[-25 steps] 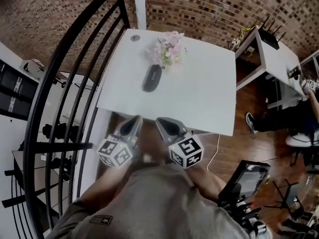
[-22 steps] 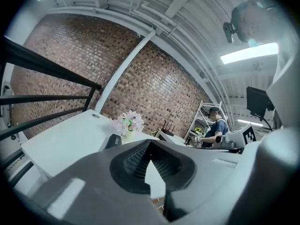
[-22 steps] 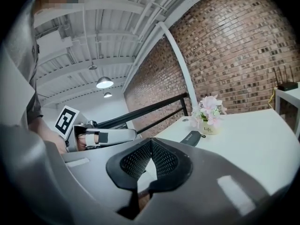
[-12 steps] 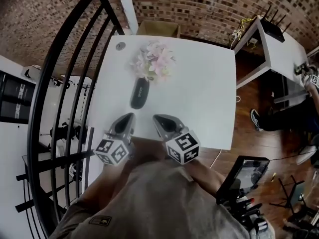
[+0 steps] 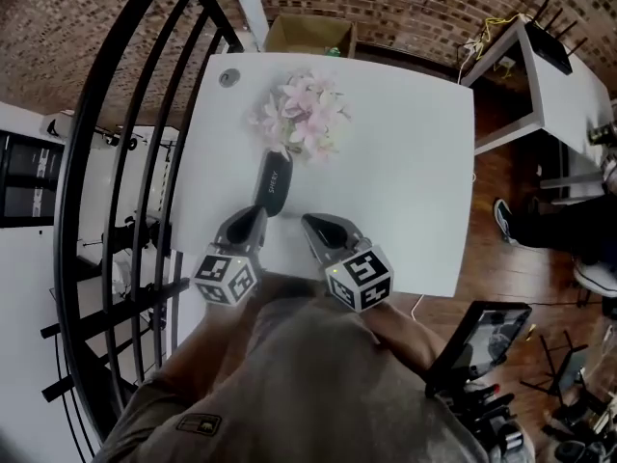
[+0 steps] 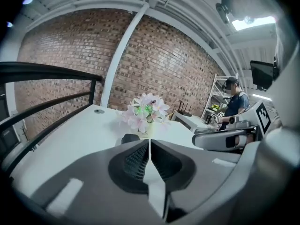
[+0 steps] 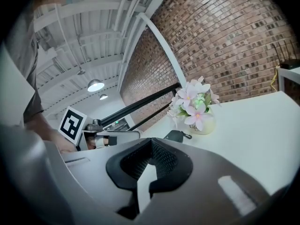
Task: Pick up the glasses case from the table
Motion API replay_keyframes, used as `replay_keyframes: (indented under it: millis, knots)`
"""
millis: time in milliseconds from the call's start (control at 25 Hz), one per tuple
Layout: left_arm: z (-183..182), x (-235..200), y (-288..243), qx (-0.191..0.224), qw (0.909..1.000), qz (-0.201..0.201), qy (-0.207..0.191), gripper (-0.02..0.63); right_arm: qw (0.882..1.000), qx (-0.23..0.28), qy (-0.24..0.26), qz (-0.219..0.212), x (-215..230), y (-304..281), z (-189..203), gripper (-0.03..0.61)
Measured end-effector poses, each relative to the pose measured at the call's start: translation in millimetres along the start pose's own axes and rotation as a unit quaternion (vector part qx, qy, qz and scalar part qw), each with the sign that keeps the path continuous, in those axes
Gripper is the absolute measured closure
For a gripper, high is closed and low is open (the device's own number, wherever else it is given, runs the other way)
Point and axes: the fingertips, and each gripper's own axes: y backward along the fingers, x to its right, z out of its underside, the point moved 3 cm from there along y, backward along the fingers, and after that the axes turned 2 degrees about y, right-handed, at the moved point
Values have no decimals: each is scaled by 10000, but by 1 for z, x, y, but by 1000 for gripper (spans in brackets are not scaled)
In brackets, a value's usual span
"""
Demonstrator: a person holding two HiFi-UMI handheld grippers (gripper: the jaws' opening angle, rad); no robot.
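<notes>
The black oblong glasses case (image 5: 273,181) lies on the white table (image 5: 405,181), just in front of a pot of pink flowers (image 5: 301,119). My left gripper (image 5: 253,216) is shut and empty, its tip a short way before the case's near end. My right gripper (image 5: 310,223) is beside it, to the right of the case, also shut with nothing in it. In the left gripper view the case (image 6: 130,138) peeks out above the closed jaws. In the right gripper view the case (image 7: 176,136) lies left of the flowers (image 7: 194,107).
A black stair railing (image 5: 116,162) runs along the table's left side. A cardboard box (image 5: 308,35) stands beyond the far edge. A small round disc (image 5: 228,77) sits at the far left corner. A second white table (image 5: 569,75) and a seated person (image 5: 578,230) are at the right.
Both grippers have moved forward over the table's near edge and a little lower, closing in on the case. Their jaws stayed shut.
</notes>
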Motion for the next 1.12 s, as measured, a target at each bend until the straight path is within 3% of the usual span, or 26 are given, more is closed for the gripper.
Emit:
replay_keyframes:
  millis: [120, 320, 560, 920, 1120]
  knots:
    - [4, -12, -17, -180, 9997, 53, -150, 583, 9998, -52, -83, 159, 7, -6, -1, 568]
    - [3, -22, -50, -445, 9983, 9, -376, 400, 9993, -154, -138, 319, 24, -13, -2, 568]
    - [17, -31, -84, -1140, 9915, -169, -600, 288, 9988, -204, -235, 385, 37, -17, -4, 568]
    - [37, -37, -112, -2242, 9705, -223, -855, 230, 9985, -176, -340, 399, 50, -17, -5, 568]
    - [49, -45, -118, -2710, 9590, -263, -787, 215, 9983, -146, -395, 413, 55, -17, -6, 568]
